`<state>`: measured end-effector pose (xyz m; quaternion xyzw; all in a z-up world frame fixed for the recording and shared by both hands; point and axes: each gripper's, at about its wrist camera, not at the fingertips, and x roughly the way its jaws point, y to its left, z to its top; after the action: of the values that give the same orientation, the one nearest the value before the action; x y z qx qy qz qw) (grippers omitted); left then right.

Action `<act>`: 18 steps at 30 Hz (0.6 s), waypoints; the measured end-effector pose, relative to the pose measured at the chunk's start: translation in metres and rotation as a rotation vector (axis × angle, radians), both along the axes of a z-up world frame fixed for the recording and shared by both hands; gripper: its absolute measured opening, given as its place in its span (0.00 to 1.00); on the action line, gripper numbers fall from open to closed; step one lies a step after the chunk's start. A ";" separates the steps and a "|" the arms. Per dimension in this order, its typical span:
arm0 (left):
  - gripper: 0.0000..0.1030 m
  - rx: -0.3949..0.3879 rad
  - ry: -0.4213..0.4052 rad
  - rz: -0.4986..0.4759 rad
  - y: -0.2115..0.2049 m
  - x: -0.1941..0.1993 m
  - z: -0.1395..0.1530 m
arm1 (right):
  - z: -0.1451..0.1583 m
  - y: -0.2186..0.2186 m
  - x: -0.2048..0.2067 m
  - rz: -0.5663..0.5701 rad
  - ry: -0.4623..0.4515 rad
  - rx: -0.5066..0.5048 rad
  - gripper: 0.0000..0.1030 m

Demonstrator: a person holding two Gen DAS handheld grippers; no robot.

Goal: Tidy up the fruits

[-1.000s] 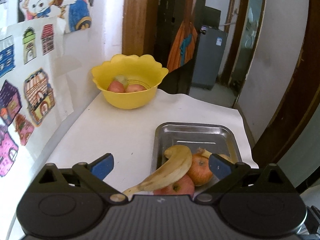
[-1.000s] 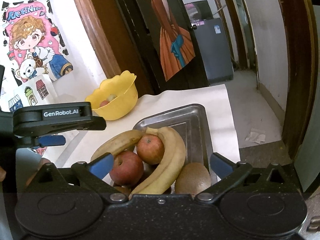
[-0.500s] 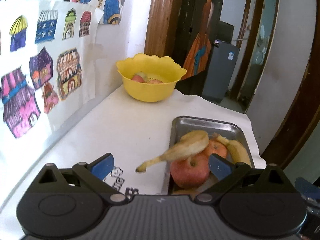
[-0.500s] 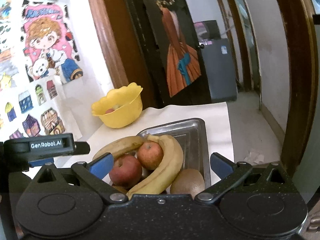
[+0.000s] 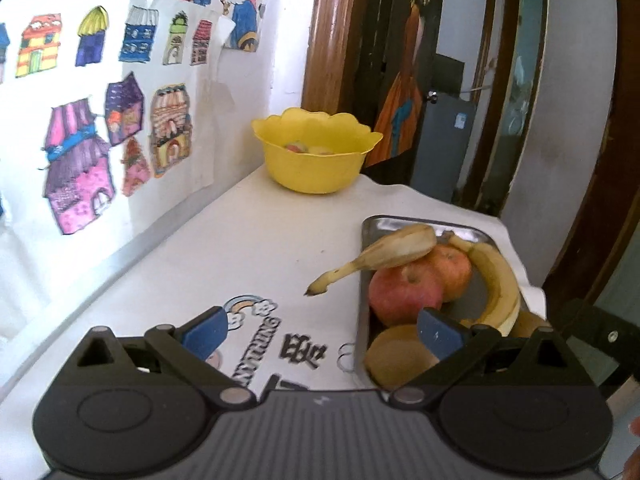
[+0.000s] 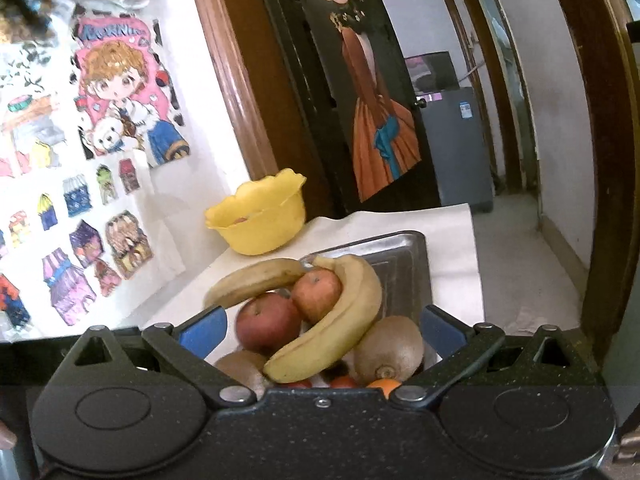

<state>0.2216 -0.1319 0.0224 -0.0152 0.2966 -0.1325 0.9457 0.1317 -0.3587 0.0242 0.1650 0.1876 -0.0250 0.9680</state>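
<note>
While I'm holding both grippers back w/ nothing in them, most of the sorting is looking undone. I'm keeping the left gripper (image 5: 322, 330) spread wide over the white tabletop (image 5: 248, 248); its right finger is overlapping the near-left corner of the steel tray (image 5: 404, 222), which is sitting ahead and to the right. The right gripper (image 6: 322, 326) is gaping too, w/ the pile just ahead between its fingers: two bananas (image 6: 340, 320), two apples (image 6: 268, 322), kiwis (image 6: 388, 344), plus an orange (image 6: 382, 385) and something red I can't ID, right at the gripper body. Far ahead and left of both grippers, the yellow bowl (image 5: 316, 160) is already showing a couple of fruits, approx two, probably apples. So I'm judging we're early: a few pieces moved, the bulk waiting in the tray.
</note>
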 end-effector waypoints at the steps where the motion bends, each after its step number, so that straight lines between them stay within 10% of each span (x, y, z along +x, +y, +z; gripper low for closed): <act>1: 0.99 0.005 -0.016 -0.015 0.001 -0.005 0.001 | 0.000 0.001 -0.001 0.009 0.005 0.007 0.99; 8: 0.99 0.032 -0.162 -0.038 0.012 -0.055 -0.001 | -0.001 0.015 -0.036 0.015 -0.054 -0.070 0.99; 18: 0.99 -0.037 -0.170 0.017 0.051 -0.135 0.017 | 0.020 0.055 -0.126 -0.021 -0.104 -0.139 0.99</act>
<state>0.0863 -0.0811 0.0391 -0.0241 0.2127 -0.1305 0.9681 0.0058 -0.3033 0.0441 0.1006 0.1330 -0.0393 0.9852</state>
